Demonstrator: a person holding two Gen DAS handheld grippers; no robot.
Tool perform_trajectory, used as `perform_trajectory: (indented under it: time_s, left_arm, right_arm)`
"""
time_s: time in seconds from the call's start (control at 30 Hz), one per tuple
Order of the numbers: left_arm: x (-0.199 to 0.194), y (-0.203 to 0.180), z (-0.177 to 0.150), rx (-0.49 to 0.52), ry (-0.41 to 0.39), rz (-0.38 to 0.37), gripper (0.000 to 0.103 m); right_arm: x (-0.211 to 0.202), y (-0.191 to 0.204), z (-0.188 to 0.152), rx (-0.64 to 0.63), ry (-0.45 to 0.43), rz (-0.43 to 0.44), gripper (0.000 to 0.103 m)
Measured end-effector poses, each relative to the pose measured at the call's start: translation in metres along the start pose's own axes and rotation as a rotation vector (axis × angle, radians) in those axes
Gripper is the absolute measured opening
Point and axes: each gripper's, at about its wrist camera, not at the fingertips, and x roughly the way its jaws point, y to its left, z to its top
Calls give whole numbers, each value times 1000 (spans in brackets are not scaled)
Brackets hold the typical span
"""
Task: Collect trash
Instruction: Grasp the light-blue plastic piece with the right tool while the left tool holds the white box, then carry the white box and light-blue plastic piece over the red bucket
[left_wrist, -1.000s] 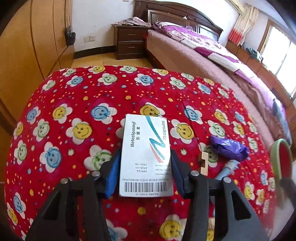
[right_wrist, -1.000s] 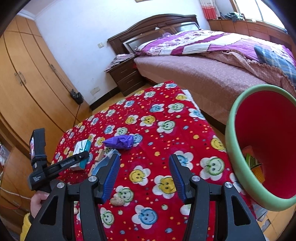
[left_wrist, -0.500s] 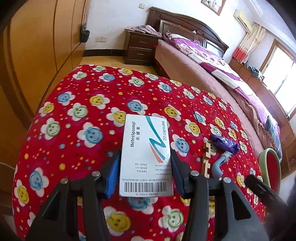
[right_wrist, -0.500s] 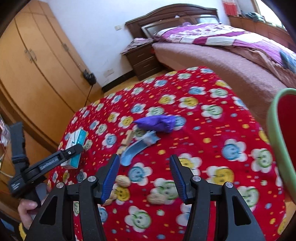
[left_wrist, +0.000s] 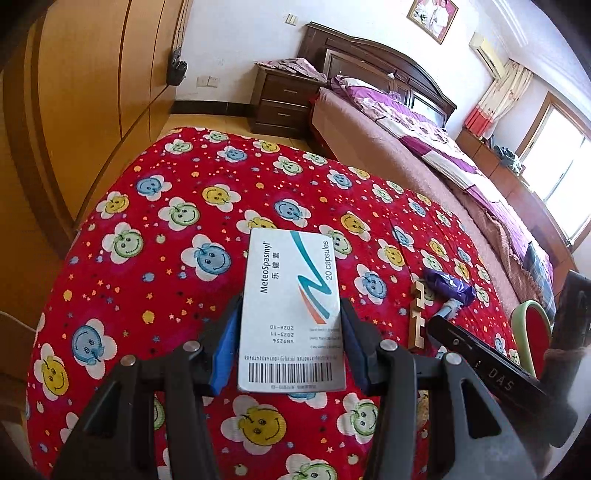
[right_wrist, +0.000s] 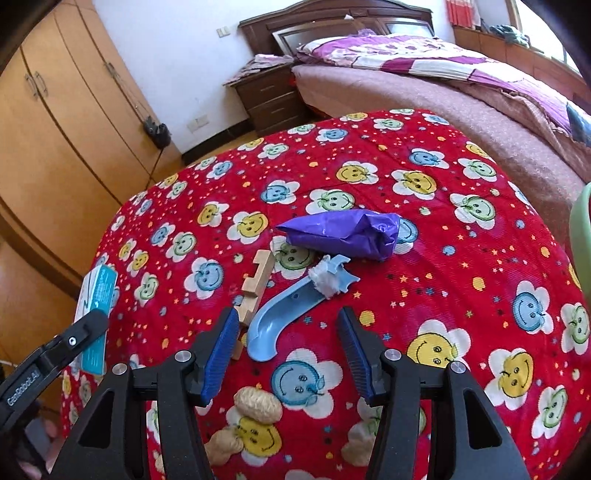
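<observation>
Firmly clamped in left tongs (left_wrist: 290, 345): white medicine box (left_wrist: 291, 314), teal swoosh, barcode; right tongs (right_wrist: 288, 352) agape, empty.

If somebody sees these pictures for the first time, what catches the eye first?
First, the bright red cloth with smiley flowers covering the table. Then the white medicine box clamped in the left gripper, raised above the cloth. Beyond the open right gripper lie a crumpled purple plastic wrapper and a curved blue plastic piece.
</observation>
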Motion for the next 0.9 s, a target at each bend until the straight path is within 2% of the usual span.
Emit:
perform_trajectory:
  time_s: [0.3, 0.5, 0.6, 0.9]
  left_arm:
    - [-1, -4, -4, -2, 0, -24, 52]
    - [-1, -8, -8, -6, 8, -30, 52]
    - [-1, -9, -8, -6, 7, -30, 52]
    - [-6, -21, -17, 6, 7, -55, 52]
  right_arm:
    - [-7, -14, -6, 24, -6, -7, 28]
    - [-6, -7, -7, -24, -11, -35, 26]
    - [-4, -3, -9, -60, -12, -52, 14]
    - [-22, -13, -16, -26, -20, 27, 13]
